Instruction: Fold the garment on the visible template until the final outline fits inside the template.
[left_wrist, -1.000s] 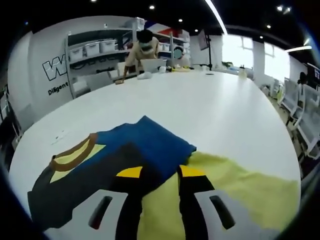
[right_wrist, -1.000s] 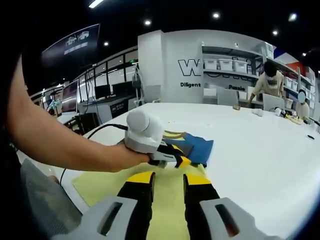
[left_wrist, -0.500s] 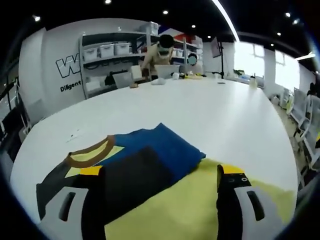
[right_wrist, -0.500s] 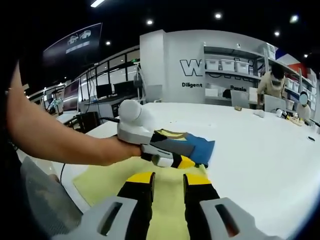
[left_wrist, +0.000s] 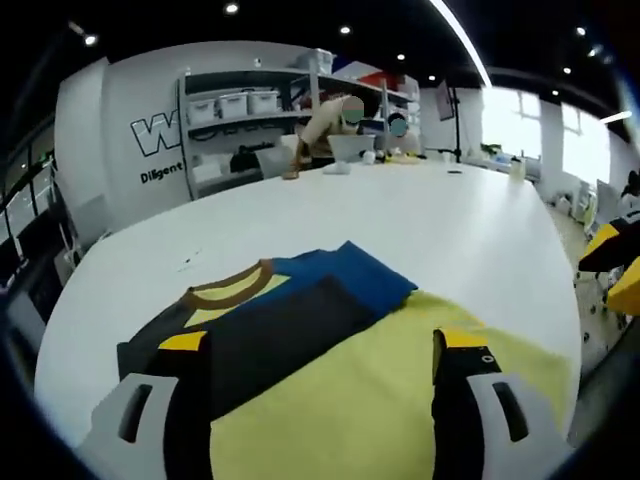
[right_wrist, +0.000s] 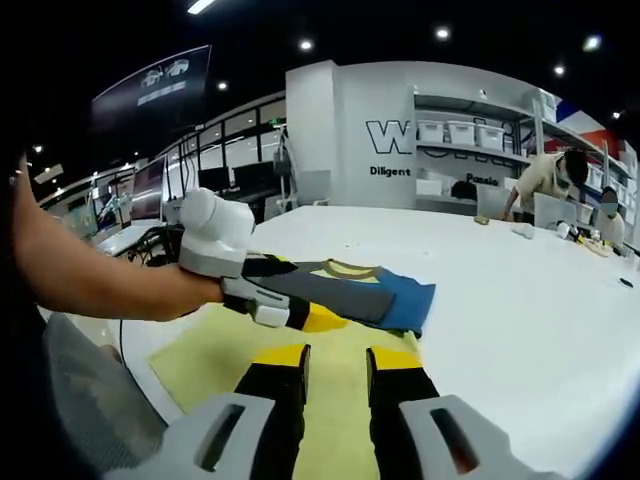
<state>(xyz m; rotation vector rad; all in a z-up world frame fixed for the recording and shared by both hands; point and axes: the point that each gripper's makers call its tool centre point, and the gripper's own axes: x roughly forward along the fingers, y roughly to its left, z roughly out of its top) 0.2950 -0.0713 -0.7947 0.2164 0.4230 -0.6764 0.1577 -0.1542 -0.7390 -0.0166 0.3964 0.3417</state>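
Observation:
The folded garment (left_wrist: 300, 315) is blue and dark grey with yellow patches and a brown collar. It lies across the far edge of the yellow template (left_wrist: 380, 400) on the white table. My left gripper (left_wrist: 320, 350) is open, its jaws spread wide above the template's near part, with the garment's dark panel just ahead of them. In the right gripper view a hand holds the left gripper (right_wrist: 290, 305) over the near end of the garment (right_wrist: 385, 290). My right gripper (right_wrist: 337, 362) hovers shut over the template (right_wrist: 200, 355), short of the garment, with nothing held.
The white table (left_wrist: 400, 215) stretches far beyond the garment. A person (left_wrist: 335, 120) leans over a laptop at its far end, in front of shelves with boxes (left_wrist: 240, 105). The table's rounded edge (left_wrist: 575, 330) drops off at the right.
My left gripper was shut at the garment's near edge a second ago and has opened wide, drawing back to the left in the right gripper view. The right gripper has stayed put.

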